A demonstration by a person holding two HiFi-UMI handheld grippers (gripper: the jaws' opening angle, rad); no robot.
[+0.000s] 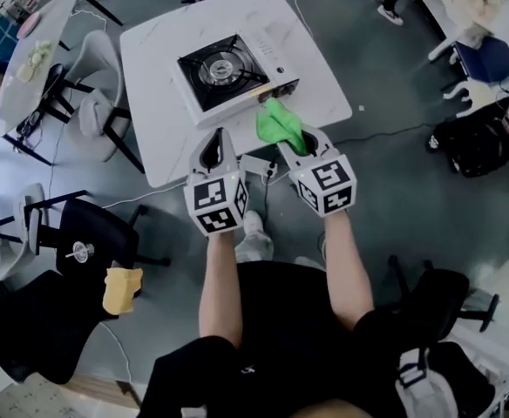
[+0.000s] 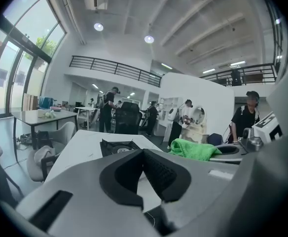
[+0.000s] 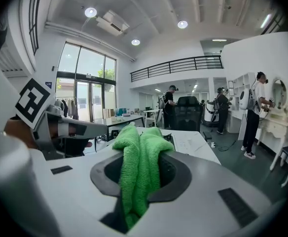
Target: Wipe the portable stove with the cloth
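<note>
The portable stove (image 1: pixel 222 70) is white with a black top and a round burner, and it stands in the middle of a white table (image 1: pixel 159 50). My right gripper (image 1: pixel 295 139) is shut on a green cloth (image 1: pixel 279 124), which it holds over the table's near edge just in front of the stove. In the right gripper view the cloth (image 3: pixel 139 167) hangs folded between the jaws of the right gripper (image 3: pixel 140 181). My left gripper (image 1: pixel 217 136) is shut with nothing in it, beside the right one at the near edge. In the left gripper view the left gripper (image 2: pixel 144 154) faces the stove (image 2: pixel 118 146), with the cloth (image 2: pixel 193 148) to its right.
Grey chairs (image 1: pixel 93 103) stand left of the table. A black office chair (image 1: pixel 89 242) with a yellow rag (image 1: pixel 121 290) is at the lower left. A second table (image 1: pixel 37 42) is at the far left and a black bag (image 1: pixel 477 142) lies at the right. People (image 2: pixel 107 110) stand in the background.
</note>
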